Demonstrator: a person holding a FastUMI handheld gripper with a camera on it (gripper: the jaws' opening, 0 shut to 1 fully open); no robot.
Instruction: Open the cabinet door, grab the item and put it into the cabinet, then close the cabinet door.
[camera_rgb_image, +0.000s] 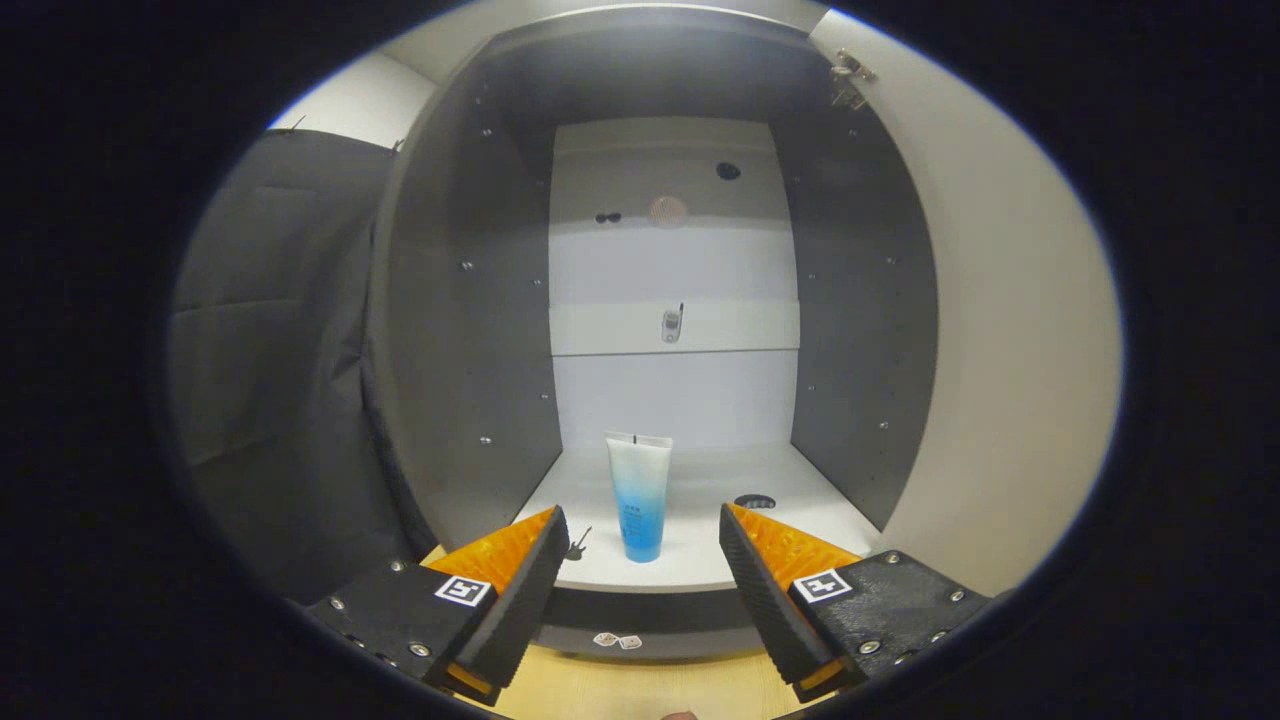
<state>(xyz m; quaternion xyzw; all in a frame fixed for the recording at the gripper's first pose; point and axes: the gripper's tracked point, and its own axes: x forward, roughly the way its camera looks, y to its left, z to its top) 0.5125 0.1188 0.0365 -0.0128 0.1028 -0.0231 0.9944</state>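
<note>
Gripper: the gripper (642, 560) is hovering just outside the cabinet's front edge with its jaws standing wide apart, and nothing is sitting between the fingers (530, 580).
Tube: a tube (638, 495), clear-white at the top and fading to blue at the bottom, is standing upright on its cap end on the cabinet floor, just beyond the fingertips and roughly centred in the gap between them, touching neither.
Cabinet: the cabinet (470, 350) is standing open, showing grey side walls dotted with small shelf-pin holes and a pale back panel.
Cabinet door: the cabinet door (1000, 330) is swinging fully open to the right, its pale inner face turned toward the camera and a metal hinge (848, 80) showing near its upper corner.
Cabinet floor: the white cabinet floor (700, 560) is carrying the tube near its front edge; a small dark round fitting (754, 501) is lying on it to the right of the tube, close to the right finger's tip.
Back panel: a small metallic fitting (672, 325) is sitting at mid height on the back panel, with a dark round hole (727, 171) higher up.
Table: a light wooden table (620, 690) is showing below the cabinet's front edge, beneath the fingers.
Left surround: dark cloth (270, 350) is hanging to the left of the cabinet.
</note>
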